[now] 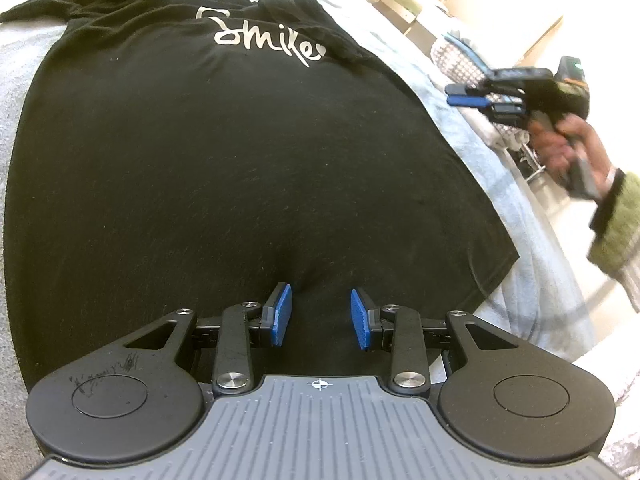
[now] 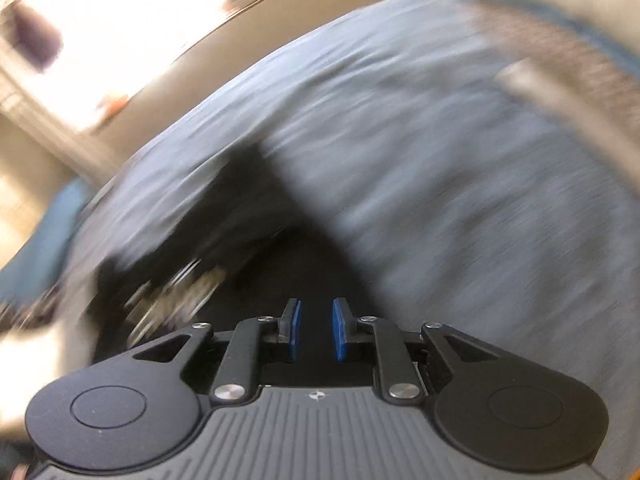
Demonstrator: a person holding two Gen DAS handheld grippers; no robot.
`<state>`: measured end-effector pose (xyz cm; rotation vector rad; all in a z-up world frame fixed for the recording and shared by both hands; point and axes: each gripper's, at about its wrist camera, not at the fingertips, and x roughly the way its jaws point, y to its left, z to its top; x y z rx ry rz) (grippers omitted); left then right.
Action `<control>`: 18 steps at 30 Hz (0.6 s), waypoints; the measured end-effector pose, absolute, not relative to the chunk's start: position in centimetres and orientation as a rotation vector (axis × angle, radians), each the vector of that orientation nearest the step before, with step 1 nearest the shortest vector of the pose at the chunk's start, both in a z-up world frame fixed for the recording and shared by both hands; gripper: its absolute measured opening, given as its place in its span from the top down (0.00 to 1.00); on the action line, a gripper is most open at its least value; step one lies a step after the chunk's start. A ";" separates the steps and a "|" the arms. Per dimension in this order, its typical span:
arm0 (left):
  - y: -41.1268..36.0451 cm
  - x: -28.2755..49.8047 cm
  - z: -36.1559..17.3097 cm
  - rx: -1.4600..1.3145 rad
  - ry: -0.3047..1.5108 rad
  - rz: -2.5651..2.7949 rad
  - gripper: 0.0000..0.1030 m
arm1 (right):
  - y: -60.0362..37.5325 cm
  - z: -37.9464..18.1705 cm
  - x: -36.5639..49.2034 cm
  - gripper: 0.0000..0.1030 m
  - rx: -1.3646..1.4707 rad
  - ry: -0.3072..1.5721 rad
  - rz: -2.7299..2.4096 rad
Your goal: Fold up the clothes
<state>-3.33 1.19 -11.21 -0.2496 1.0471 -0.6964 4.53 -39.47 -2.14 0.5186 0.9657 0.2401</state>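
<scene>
Left wrist view: our left hand-held gripper (image 1: 321, 318) hovers released over the black T-shirt (image 1: 224, 152), flat on the bed (image 1: 532, 280); right hand-held gripper (image 1: 460, 94) is empty, nearly clenched. Next, we pinch the hem.

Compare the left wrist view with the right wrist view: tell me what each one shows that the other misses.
Left wrist only: the black T-shirt's white lettering, the right gripper in a hand.
Right wrist only: a blurred sweep of grey-blue bedding and bright room beyond.
Both: black cloth ahead of blue-padded jaws standing apart, nothing between them.
</scene>
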 end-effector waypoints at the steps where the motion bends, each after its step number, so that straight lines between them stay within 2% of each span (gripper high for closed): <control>1: 1.2 -3.3 -11.2 -0.253 1.048 -0.697 0.68 | -38.2 -2.4 3.8 0.82 0.501 1.003 0.302; 5: 1.4 -3.3 -11.2 -0.269 1.049 -0.696 0.68 | -34.7 -4.4 1.6 0.83 0.292 1.098 0.306; 7: 1.5 -3.4 -11.1 -0.273 1.049 -0.695 0.68 | -36.0 -6.0 1.0 0.84 0.279 1.156 0.207; 8: 1.6 -3.5 -11.1 -0.275 1.049 -0.694 0.68 | -37.8 -6.3 0.3 0.88 0.332 1.145 0.156; 11: 1.8 -3.5 -11.1 -0.279 1.050 -0.696 0.68 | -43.2 -6.3 -2.1 0.88 0.477 1.089 -0.032; 15: 2.0 -3.3 -11.1 -0.288 1.056 -0.702 0.68 | -46.1 -4.9 -4.7 0.85 0.408 1.040 -0.226; 18: 2.0 -3.0 -10.9 -0.276 1.067 -0.710 0.68 | -45.2 -4.1 -5.4 0.85 0.475 0.993 -0.172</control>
